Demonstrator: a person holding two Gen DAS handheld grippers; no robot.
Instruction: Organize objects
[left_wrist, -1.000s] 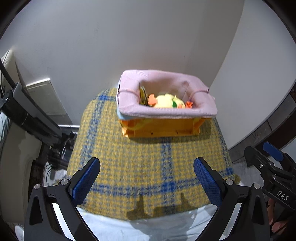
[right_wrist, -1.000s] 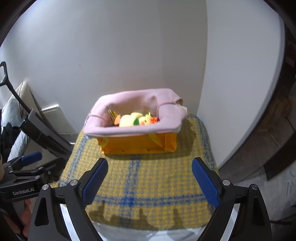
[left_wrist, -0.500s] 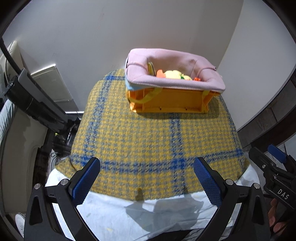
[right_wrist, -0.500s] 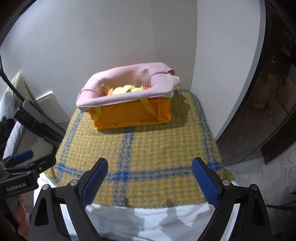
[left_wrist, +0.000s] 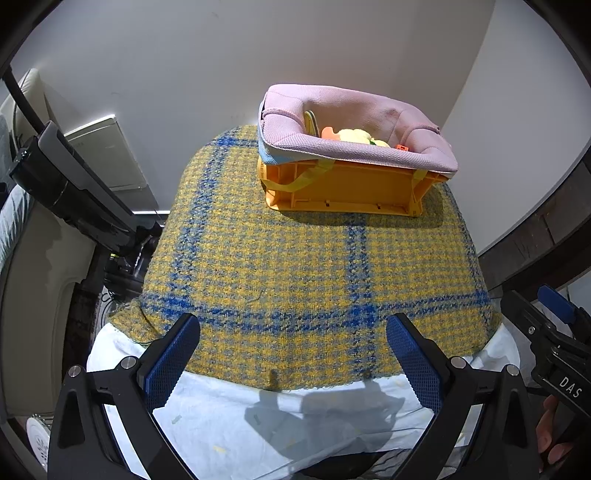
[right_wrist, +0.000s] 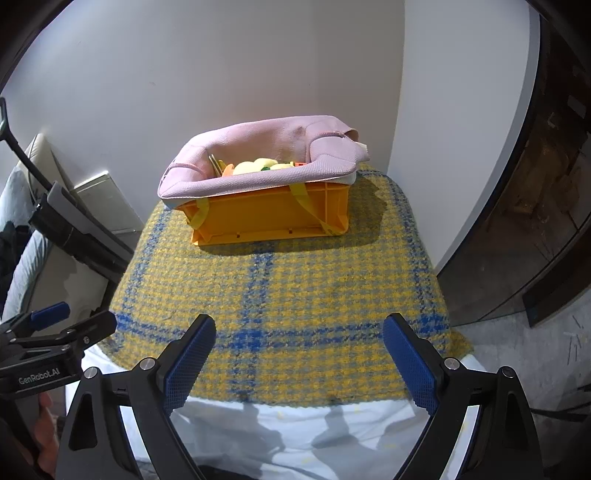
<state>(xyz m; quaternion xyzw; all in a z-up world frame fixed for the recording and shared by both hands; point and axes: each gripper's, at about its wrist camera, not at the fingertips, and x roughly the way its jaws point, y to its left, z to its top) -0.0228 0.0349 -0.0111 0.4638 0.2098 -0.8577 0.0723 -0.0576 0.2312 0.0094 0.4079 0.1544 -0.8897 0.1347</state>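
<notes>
My left gripper (left_wrist: 293, 363) and right gripper (right_wrist: 299, 363) both hang wide apart and empty over the near edge of the plaid cloth (left_wrist: 295, 266). The orange crate (right_wrist: 273, 216) sits at the far edge, long side crosswise. Only my right view shows the dark doorway (right_wrist: 546, 203).

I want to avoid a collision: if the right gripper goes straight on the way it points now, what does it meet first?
Probably the yellow and blue checked cloth, short of the orange crate. The right gripper is open, points down at the cloth, and nothing lies between; depth is uncertain.
</notes>
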